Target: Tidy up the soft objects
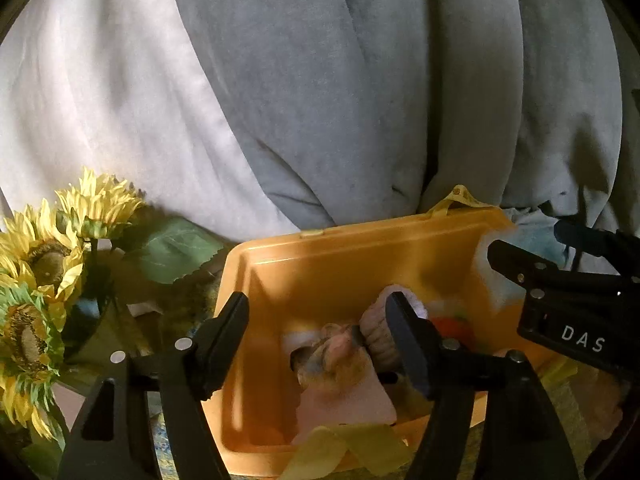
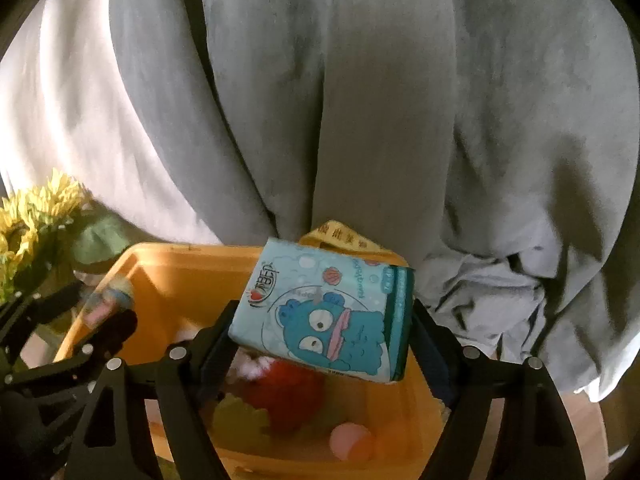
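An orange plastic bin (image 1: 320, 264) stands on the table and shows in both views (image 2: 168, 280). My left gripper (image 1: 320, 332) is open above the bin, with a pink and tan plush toy (image 1: 340, 356) lying in the bin between its fingers. My right gripper (image 2: 324, 340) is shut on a light-blue tissue pack (image 2: 324, 312) with a blue cartoon figure and holds it over the bin. A red plush (image 2: 288, 392), a green piece (image 2: 236, 416) and a pink ball (image 2: 352, 440) lie in the bin below it.
Artificial sunflowers (image 1: 44, 272) in a vase stand left of the bin. Grey and white curtains (image 1: 320, 80) hang behind. A yellow ribbon (image 1: 352, 452) drapes over the bin's front edge. A crumpled grey cloth (image 2: 492, 300) lies to the right.
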A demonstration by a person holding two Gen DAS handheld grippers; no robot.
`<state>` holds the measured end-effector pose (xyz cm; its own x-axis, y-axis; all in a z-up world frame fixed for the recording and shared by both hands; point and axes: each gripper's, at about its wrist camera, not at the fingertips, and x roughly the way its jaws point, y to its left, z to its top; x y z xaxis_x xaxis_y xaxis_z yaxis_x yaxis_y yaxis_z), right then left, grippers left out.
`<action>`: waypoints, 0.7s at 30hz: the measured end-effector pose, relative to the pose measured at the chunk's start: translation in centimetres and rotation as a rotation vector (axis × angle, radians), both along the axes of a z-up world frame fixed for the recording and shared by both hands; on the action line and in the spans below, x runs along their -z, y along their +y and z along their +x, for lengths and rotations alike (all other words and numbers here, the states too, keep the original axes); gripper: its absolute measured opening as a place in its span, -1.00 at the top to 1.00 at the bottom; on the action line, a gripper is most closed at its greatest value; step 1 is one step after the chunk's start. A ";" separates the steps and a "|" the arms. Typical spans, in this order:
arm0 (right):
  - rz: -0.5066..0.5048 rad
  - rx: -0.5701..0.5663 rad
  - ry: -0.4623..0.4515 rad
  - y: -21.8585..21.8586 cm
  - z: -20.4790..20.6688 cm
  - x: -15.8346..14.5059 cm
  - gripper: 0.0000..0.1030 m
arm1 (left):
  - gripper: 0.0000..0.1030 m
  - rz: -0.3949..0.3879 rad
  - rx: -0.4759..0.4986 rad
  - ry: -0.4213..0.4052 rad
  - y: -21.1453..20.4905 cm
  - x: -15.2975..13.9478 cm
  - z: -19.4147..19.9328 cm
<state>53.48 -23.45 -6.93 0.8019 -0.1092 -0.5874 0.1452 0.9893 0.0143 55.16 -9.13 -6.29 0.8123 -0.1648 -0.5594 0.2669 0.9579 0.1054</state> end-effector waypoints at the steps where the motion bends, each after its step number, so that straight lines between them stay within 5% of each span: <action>1: 0.005 0.007 0.001 -0.1 0.0 0.0 -0.71 | -0.38 0.002 -0.002 0.002 0.0 0.0 0.0; 8: 0.003 0.025 -0.007 -0.5 -1.3 -0.1 -0.75 | -0.45 -0.013 -0.035 -0.017 0.6 -1.2 -1.6; 21: 0.026 0.036 -0.097 0.8 -9.6 -3.7 -0.84 | -0.92 -0.043 -0.120 -0.177 3.2 -5.9 -11.1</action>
